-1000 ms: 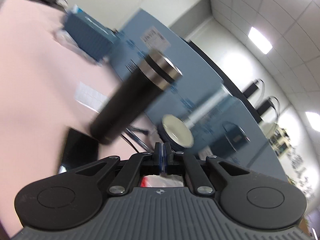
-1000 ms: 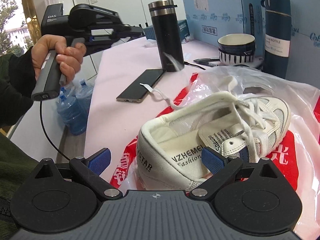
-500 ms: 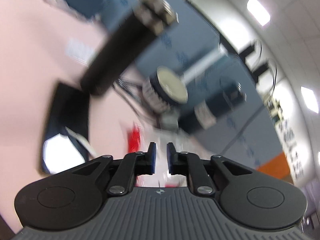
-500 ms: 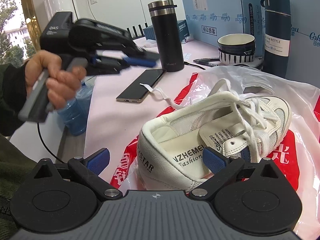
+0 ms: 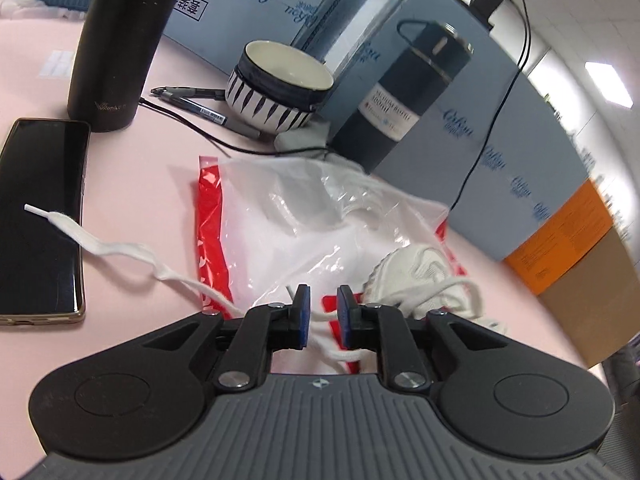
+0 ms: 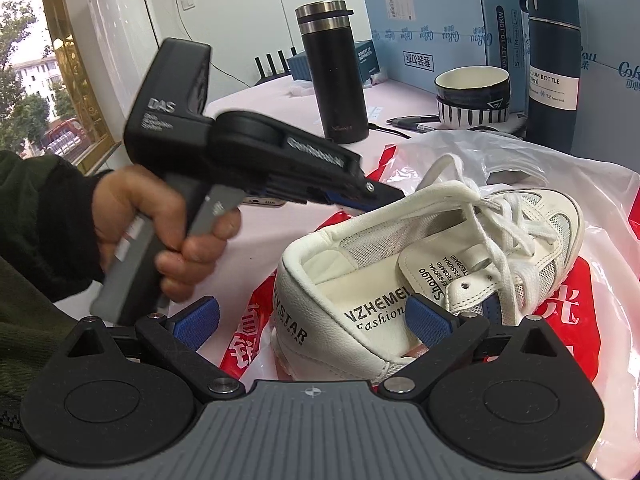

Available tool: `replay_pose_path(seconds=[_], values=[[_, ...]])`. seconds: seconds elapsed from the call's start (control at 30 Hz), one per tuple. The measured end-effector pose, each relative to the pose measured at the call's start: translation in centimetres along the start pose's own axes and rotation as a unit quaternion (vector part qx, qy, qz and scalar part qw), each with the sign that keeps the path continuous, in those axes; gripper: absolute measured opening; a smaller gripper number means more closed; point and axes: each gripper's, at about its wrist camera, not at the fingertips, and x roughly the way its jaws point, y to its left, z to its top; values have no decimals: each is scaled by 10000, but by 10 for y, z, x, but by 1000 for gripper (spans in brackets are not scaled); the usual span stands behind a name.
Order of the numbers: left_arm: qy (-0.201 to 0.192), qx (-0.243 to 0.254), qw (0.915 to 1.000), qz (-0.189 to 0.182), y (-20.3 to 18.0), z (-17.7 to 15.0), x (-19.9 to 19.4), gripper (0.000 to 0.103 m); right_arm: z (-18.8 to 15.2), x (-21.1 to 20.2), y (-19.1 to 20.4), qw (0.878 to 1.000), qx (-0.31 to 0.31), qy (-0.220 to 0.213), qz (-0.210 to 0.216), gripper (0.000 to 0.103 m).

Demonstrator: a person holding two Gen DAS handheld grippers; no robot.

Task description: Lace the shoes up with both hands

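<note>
While my left gripper (image 5: pixel 322 312) opens, the white lace (image 5: pixel 120 249) passes between its pads, ungripped. At lower centre, my right gripper (image 6: pixel 316 316) gapes around the shoe (image 6: pixel 432 264) heel, grasping nothing.

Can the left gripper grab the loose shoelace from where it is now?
Probably yes. The left gripper is right over the shoelace, its jaws are opening, and a stretch of lace already runs between them. Nothing blocks it; only the plastic bag lies underneath.

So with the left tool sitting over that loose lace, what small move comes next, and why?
Probably ease the left tool down and close on the lace. Its jaws are opening, with the lace lying between them, ungripped, trailing onto the phone. The right tool waits open around the shoe.
</note>
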Motion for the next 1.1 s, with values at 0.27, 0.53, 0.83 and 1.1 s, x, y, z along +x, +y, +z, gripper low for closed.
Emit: replay_pose_path(seconds=[0.27, 0.53, 0.83, 1.1], values=[[-196, 75, 9996, 208, -1, -5, 3, 22, -1, 0, 0, 10000, -6, -1, 20, 102], [-554, -53, 9969, 564, 4, -6, -7, 43, -1, 1, 1, 10000, -30, -4, 7, 103], [-358, 227, 9988, 261, -5, -9, 9, 10, -1, 1, 0, 10000, -33, 3, 15, 103], [-918, -81, 9955, 211, 5, 5, -19, 2, -2, 0, 0, 10000, -42, 1, 5, 103]])
